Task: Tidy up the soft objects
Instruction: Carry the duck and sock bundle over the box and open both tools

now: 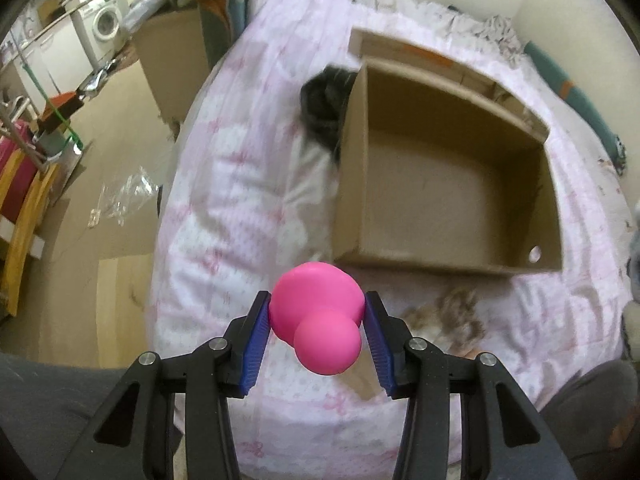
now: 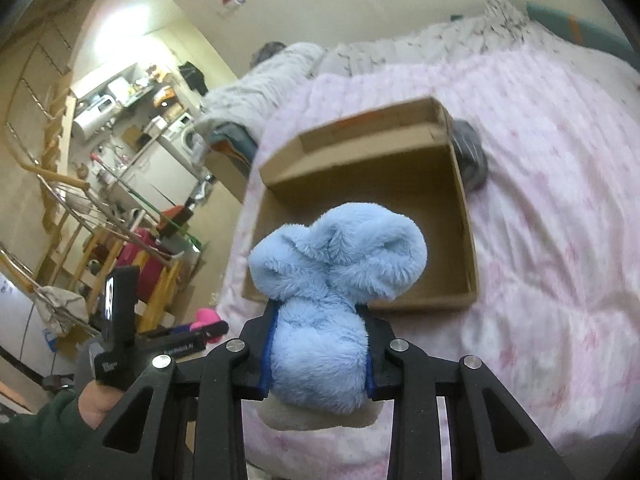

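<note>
Your left gripper (image 1: 317, 322) is clenched on a smooth pink rubbery toy made of two joined balls (image 1: 318, 316), the blue pads pressing its larger ball from both sides, the smaller ball bulging toward the camera. It hangs above the bed's pink-and-white patterned quilt (image 1: 224, 208), near the closest wall of the box. Just beyond, slightly right on the quilt, lies a tan-and-white fuzzy plush piece (image 1: 448, 316), blurred. Your right gripper (image 2: 319, 354) grasps a light blue fluffy plush toy (image 2: 332, 280) around its lower body; its two rounded lobes flop forward over the box's near edge in that view, and a cream part shows under the blue. Low at the left of the right wrist view, your other hand (image 2: 94, 400) in a dark green sleeve holds the left gripper's handle, pink toy just visible at its tip. Past both toys sits the open brown cardboard box (image 1: 452, 200), its floor bare, flaps folded at the far side. A dark furry thing (image 1: 324, 112) rests against the box's left outer wall in the left view. Farther off: rumpled grey bedding (image 2: 272, 80), wooden floor (image 1: 112, 160), a white washing machine (image 1: 104, 20).
</note>
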Demonstrator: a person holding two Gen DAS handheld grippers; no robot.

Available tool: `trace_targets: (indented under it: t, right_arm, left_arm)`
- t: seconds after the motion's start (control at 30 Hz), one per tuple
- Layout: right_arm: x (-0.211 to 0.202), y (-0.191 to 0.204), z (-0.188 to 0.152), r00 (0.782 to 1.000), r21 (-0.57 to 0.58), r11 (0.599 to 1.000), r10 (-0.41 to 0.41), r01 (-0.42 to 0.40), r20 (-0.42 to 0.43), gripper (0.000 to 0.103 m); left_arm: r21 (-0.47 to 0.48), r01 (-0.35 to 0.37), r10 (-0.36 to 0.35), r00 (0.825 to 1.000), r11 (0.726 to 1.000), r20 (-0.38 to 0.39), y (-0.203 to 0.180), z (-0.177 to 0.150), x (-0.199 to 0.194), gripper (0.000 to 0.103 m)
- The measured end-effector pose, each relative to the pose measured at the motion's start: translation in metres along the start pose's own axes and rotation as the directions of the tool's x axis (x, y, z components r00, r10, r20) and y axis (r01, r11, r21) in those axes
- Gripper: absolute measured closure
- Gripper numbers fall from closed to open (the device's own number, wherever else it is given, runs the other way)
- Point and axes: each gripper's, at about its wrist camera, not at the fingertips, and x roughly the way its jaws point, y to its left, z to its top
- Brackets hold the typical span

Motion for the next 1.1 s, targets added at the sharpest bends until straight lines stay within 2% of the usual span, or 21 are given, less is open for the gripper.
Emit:
trace_targets:
  t: [0.17,0.43,0.67,0.87,1.1]
  right_arm:
    - [0.001,0.005,0.016,0.999,-0.056,0.998,0.015,-0.012,0.038,0.074]
    - [0.035,-0.023,0.034,0.999,0.023,0.998,0.051,-0.051,0.008,0.074]
    - [0.077,-0.062,0.054,0.996,0.129,0.989,0.075,-0.069,-0.044,0.074]
    - [0.095,-0.064,0.066,0.997,0.115,0.993,0.046,-0.039,-0.055,0.074]
    - [0.124,-0.073,0.053,0.995,0.092,0.996,0.018,-0.009,-0.097,0.074]
  left_arm:
    - [0.018,0.027,-0.028,0.999,0.999,0.034,-0.019,0.024,-0.014,0.061]
    - [0.002,0.029,-0.029,0.999,1.0,0.018,-0.048,0.056,0.01,0.061]
    - [0.012,-0.044,0.044,0.999,0.999,-0.01,-0.07,0.071,0.041,0.061]
    - [0.012,-0.109,0.11,0.993,0.994,-0.034,-0.081,0.081,0.062,0.061]
    - [0.099,-0.197,0.196,0.98,0.975,0.028,-0.097,0.077,0.072,0.061]
